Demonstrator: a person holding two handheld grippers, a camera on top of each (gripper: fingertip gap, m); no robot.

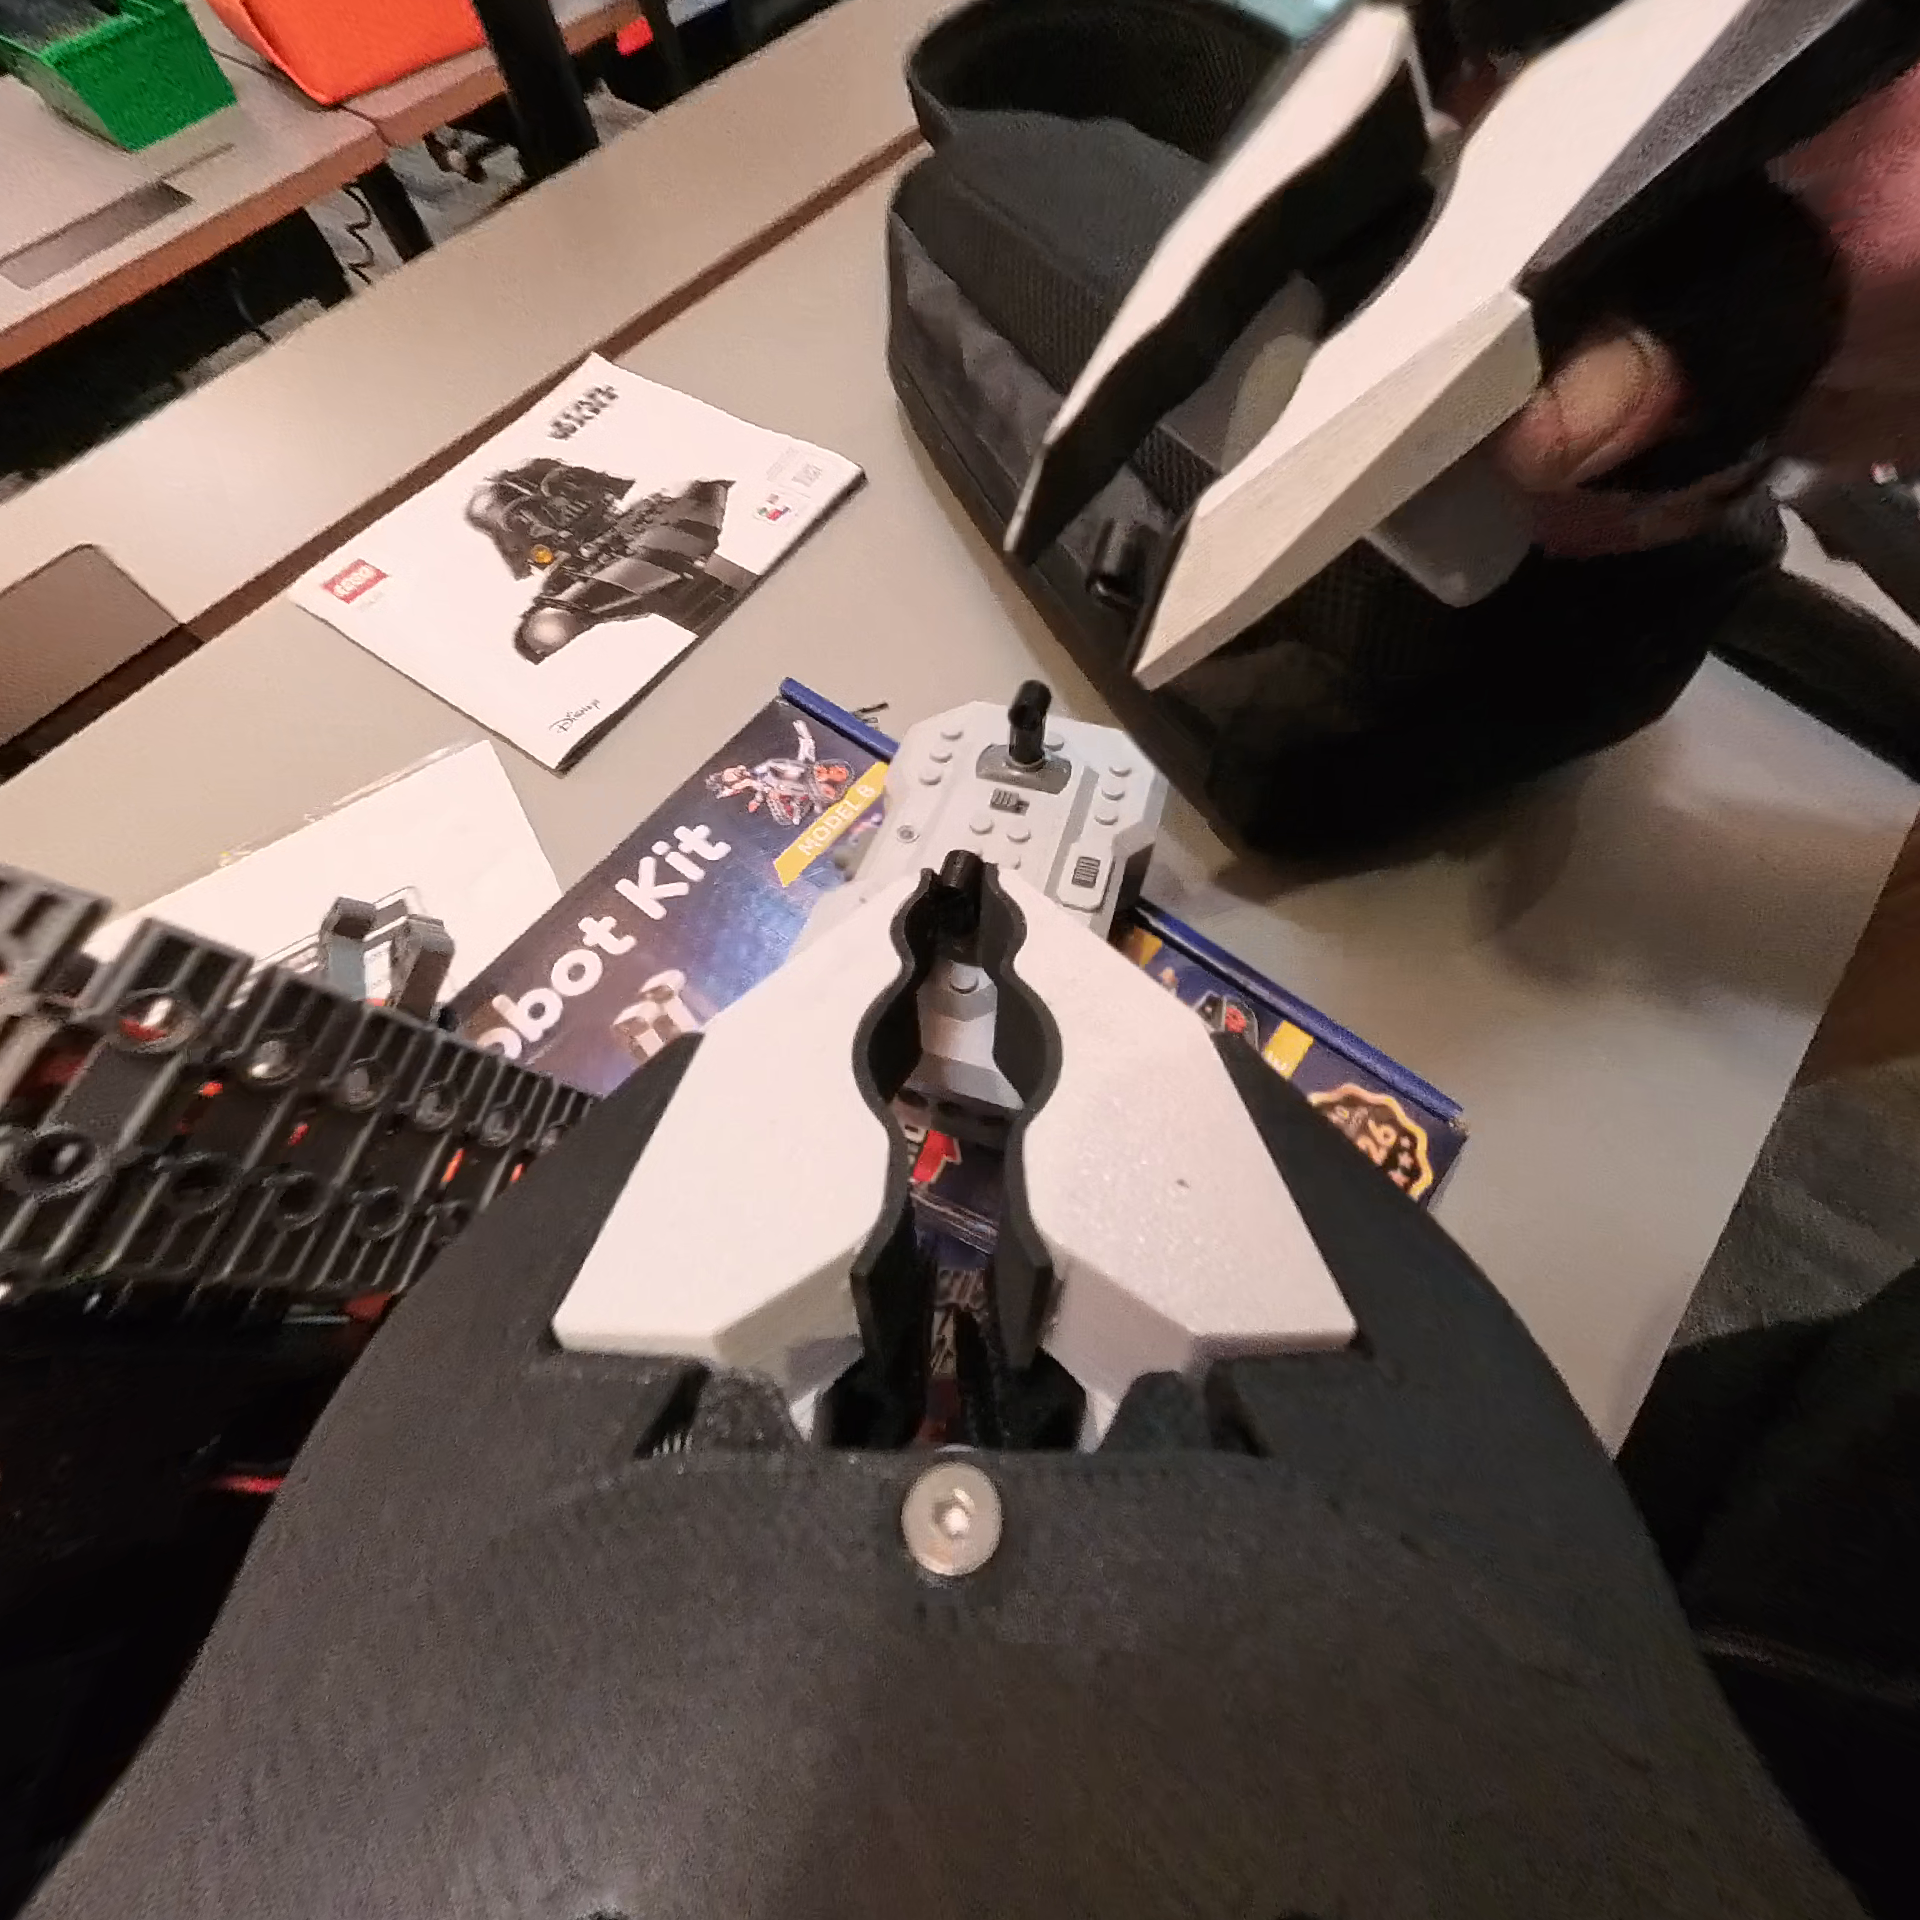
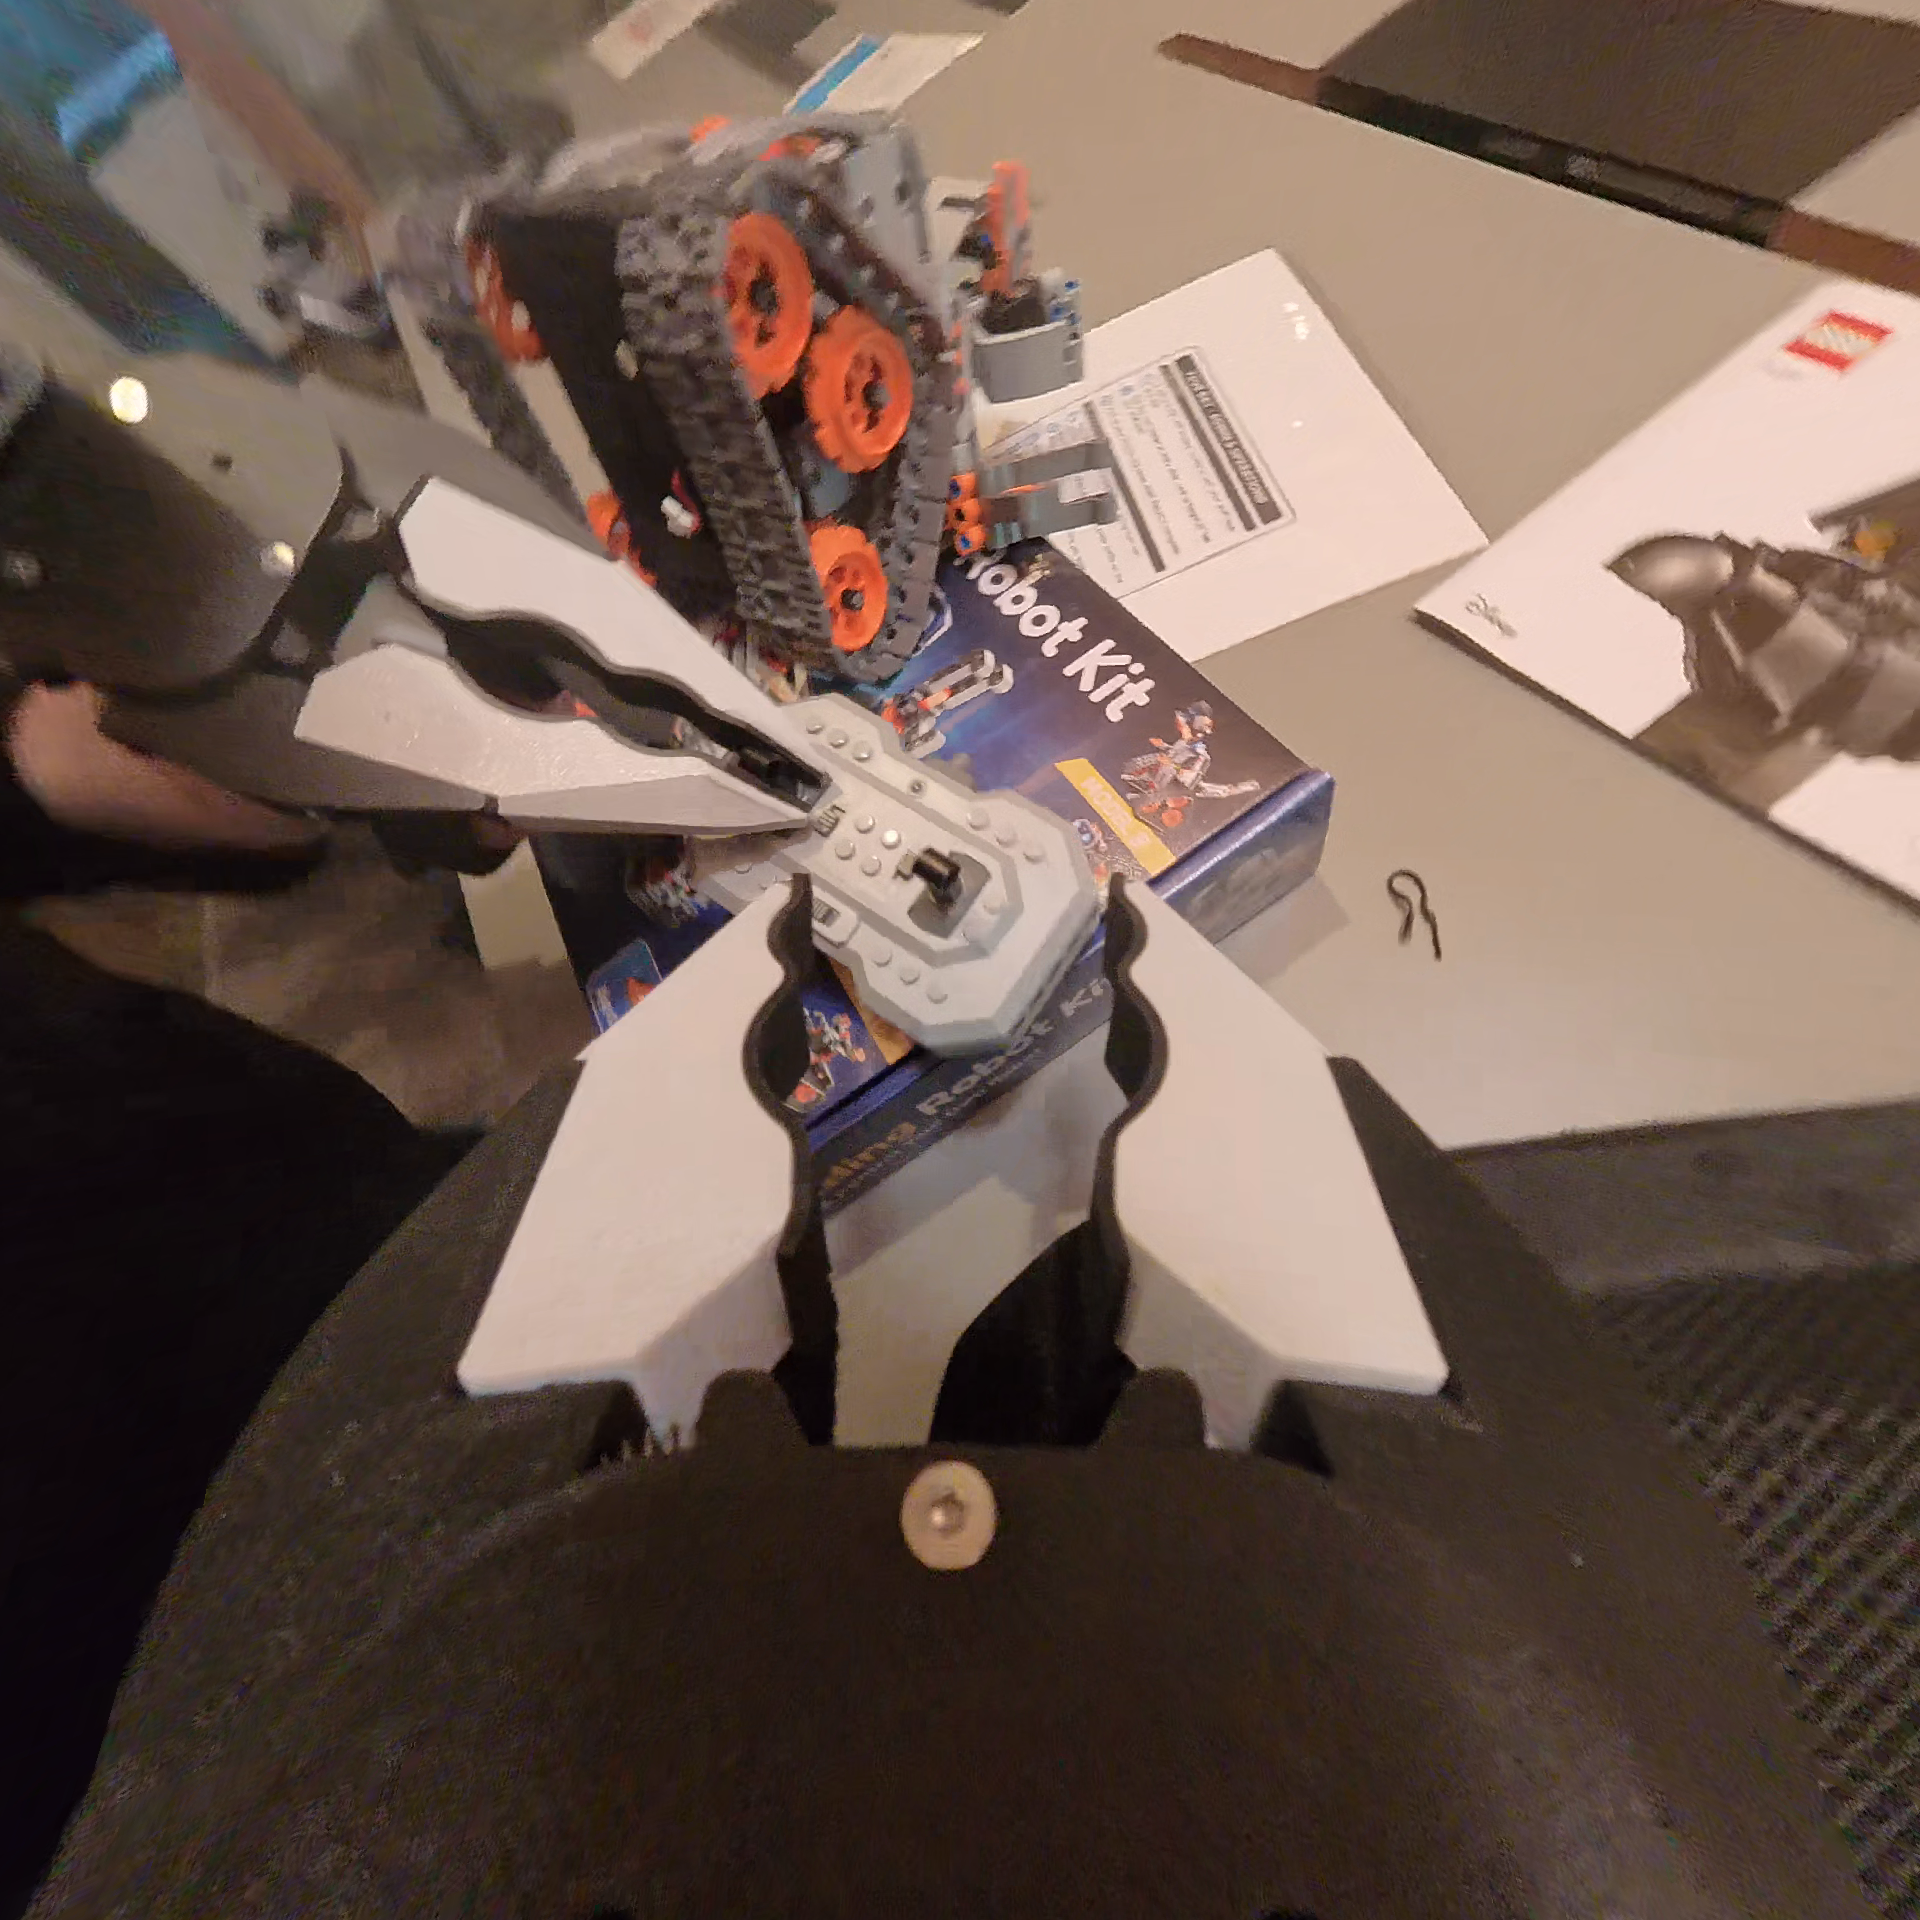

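Note:
A grey brick-built remote controller (image 1: 1039, 821) with two black sticks lies on a blue kit box (image 1: 665, 914). My left gripper (image 1: 961, 883) is shut on the nearer black stick. In the right wrist view it reaches in from the left (image 2: 795, 805) onto the controller (image 2: 935, 914). My right gripper (image 2: 951, 904) is open and empty, its fingertips on either side of the controller's near end, apart from it. In the left wrist view it hangs above the controller (image 1: 1101, 592). A tracked model with orange wheels (image 2: 790, 416) stands tilted on the box (image 2: 1195, 748).
A black backpack (image 1: 1039, 260) lies behind the box. A printed booklet (image 1: 582, 551) and a white sheet (image 2: 1247, 436) lie on the grey table (image 2: 1558, 831). A small black wire clip (image 2: 1413, 914) lies right of the box. Green (image 1: 114, 62) and orange (image 1: 343, 42) bins stand on a far table. Some 6 cm of space lies between my two pairs of fingers.

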